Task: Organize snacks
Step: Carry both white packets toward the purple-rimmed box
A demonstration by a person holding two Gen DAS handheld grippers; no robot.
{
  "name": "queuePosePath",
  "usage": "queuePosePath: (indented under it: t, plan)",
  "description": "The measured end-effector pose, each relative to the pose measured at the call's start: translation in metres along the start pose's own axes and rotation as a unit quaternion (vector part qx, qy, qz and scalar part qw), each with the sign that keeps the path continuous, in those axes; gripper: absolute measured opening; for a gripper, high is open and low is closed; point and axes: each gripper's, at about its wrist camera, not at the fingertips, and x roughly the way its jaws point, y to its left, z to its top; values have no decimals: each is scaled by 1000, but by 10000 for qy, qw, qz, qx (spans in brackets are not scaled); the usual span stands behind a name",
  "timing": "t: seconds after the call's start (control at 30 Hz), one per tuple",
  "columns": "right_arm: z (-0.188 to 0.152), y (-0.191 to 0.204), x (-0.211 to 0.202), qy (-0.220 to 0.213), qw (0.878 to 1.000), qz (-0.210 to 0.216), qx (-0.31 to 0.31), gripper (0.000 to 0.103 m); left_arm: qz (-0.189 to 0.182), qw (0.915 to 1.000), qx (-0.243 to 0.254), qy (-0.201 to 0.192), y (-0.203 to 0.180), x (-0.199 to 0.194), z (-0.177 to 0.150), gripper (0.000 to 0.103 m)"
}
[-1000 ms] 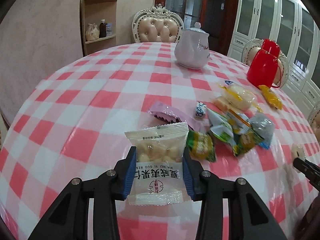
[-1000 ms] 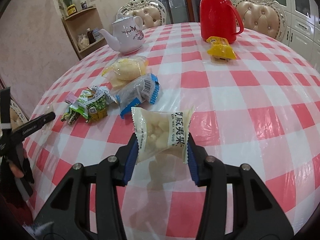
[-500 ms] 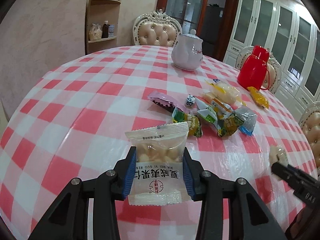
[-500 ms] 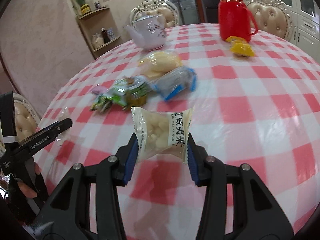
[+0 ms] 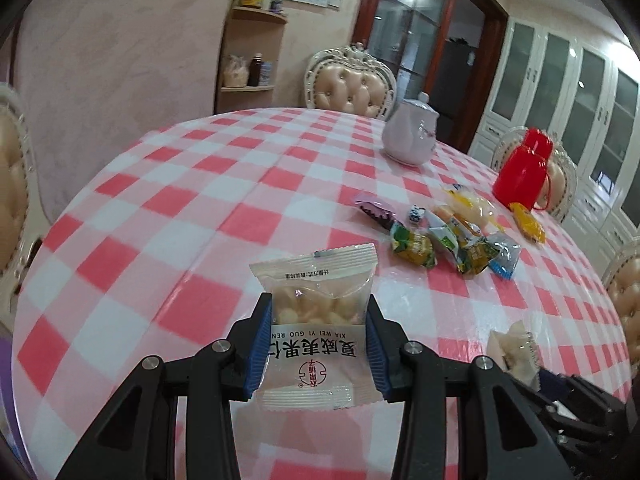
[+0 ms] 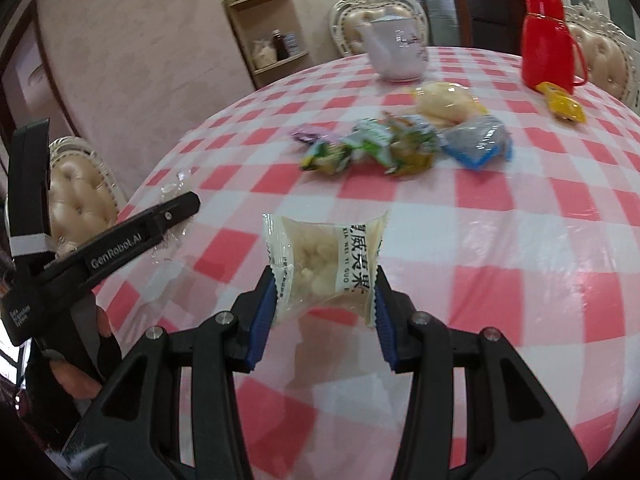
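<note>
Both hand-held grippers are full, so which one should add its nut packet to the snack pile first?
Probably the right hand-held gripper: its nut packet faces the snack pile straight ahead, whereas in the left view the pile sits off to the side.

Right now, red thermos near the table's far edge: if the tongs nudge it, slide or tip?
The red thermos stands tall and narrow, so a high push likely tips it. The glossy tablecloth probably lets a low push slide it. Its fill, and so its weight, can't be seen.

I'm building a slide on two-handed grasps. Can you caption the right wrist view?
Right hand-held gripper clamps a clear nut packet above the checked tablecloth, snack pile beyond.
</note>
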Motion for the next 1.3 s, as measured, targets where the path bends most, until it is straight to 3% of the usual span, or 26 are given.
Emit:
queuePosePath:
  t: [0.4,0.8,1.07,1.3]
  plan:
    - [-15,58,12,125,9983,380,-433,49,191,9985,-141,-493,53,-69,-19,44]
    - [-29,123,25,274,9921,687,-1017,49,500,9948,-763,-457,144,-117,-46,44]
    - [-41,180,33,343,9831,878,-1568,49,969,9883,-1091,-436,197,-139,-63,44]
    - [-60,244,35,521,9640,1536,-2108,49,1513,9782,-1349,-444,245,-167,-79,44]
